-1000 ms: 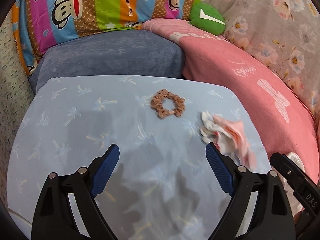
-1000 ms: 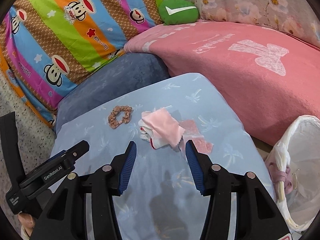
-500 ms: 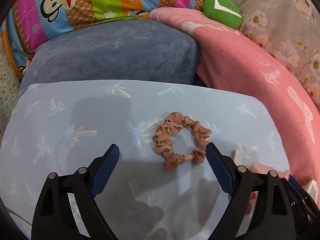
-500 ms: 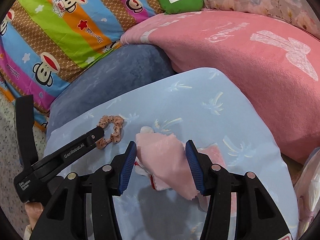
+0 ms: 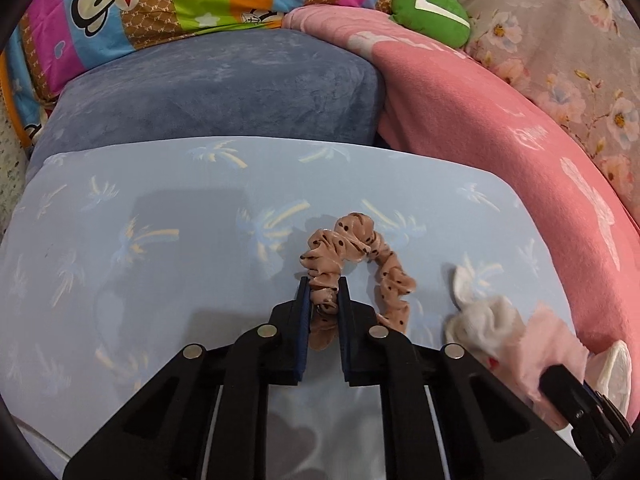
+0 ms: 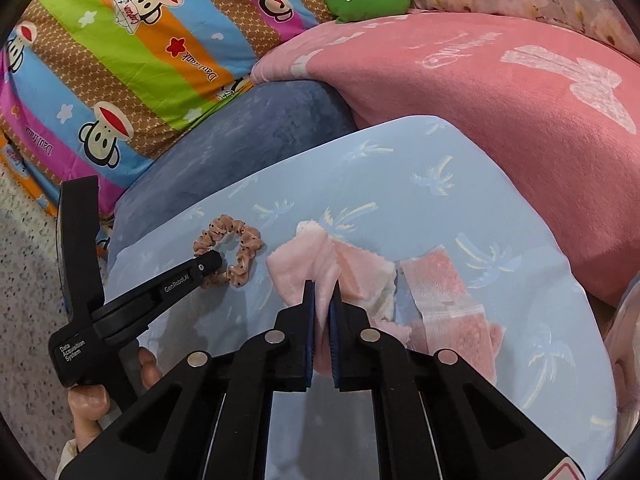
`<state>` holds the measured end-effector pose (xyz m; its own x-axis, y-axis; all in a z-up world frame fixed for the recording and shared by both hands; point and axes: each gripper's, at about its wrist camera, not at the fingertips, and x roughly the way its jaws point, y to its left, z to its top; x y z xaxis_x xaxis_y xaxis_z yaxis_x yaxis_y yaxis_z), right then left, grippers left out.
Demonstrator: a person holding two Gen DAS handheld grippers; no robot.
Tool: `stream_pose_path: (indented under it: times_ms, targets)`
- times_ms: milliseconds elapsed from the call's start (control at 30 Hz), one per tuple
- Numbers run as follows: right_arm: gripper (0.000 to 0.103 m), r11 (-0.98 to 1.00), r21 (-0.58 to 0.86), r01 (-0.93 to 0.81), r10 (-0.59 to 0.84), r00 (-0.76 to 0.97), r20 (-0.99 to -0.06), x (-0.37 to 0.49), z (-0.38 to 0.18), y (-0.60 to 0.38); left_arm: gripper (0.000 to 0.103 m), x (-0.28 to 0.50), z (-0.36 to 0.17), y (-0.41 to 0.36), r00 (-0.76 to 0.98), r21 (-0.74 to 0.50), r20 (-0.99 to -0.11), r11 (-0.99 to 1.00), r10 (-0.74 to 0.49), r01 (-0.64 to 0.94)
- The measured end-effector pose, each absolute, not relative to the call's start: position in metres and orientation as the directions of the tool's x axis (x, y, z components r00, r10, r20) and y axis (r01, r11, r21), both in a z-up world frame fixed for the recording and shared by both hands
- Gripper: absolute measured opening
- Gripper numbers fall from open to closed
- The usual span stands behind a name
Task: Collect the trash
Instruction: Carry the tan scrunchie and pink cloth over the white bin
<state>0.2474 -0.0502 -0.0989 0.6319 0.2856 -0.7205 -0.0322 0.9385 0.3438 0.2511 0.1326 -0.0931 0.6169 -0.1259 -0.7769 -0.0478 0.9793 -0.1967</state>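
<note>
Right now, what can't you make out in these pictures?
1. Left wrist view: the scrunchie's near end is hidden between the left gripper's closing jaws.
2. Right wrist view: the pink cloth's near edge is hidden behind the shut right gripper.
3. Right wrist view: the hand is mostly behind the left gripper's handle and cut off by the picture's edge.

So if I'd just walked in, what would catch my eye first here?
Probably the two black grippers on the pale blue cushion. The left gripper is closing on a spotted tan scrunchie; the right gripper pinches a pink cloth beside it. Behind them, a bright striped monkey pillow leans at the back.
</note>
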Motion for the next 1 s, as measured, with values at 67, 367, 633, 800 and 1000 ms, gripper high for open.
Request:
stream_pose_path:
  times_ms: [67,367,633,800,1000]
  targets:
    - [0.006,0.937,0.349,-0.029,0.288,0.633,-0.719,0.237,-0.095,-0.052,0.012,0.232,-0.086,0.130,0.624,-0.200,-0.770,0.979,-0.133,-0.037]
    - [0.006,0.934,0.356,-0.027,0.289,0.646,-0.707,0.171,-0.077,-0.064,0.012,0.174,-0.070,0.120,0.623,-0.232,-0.763,0.972,-0.170,-0.019]
    - [0.006,0.939,0.343,-0.019,0.266,0.671,-0.692,0.120,-0.059,-0.079,0.012,0.132,-0.049,0.096,0.639,-0.242,-0.738,0.969,-0.215,0.047]
    - [0.006,0.940,0.340,-0.010,0.250,0.697,-0.672,0.095,-0.047,-0.093,0.012,0.110,-0.040,0.077,0.646,-0.236,-0.724,0.967,-0.241,0.096]
    - [0.006,0.941,0.339,0.012,0.226,0.726,-0.650,0.073,-0.033,-0.114,0.012,0.093,-0.032,0.054,0.649,-0.234,-0.710,0.961,-0.271,0.145]
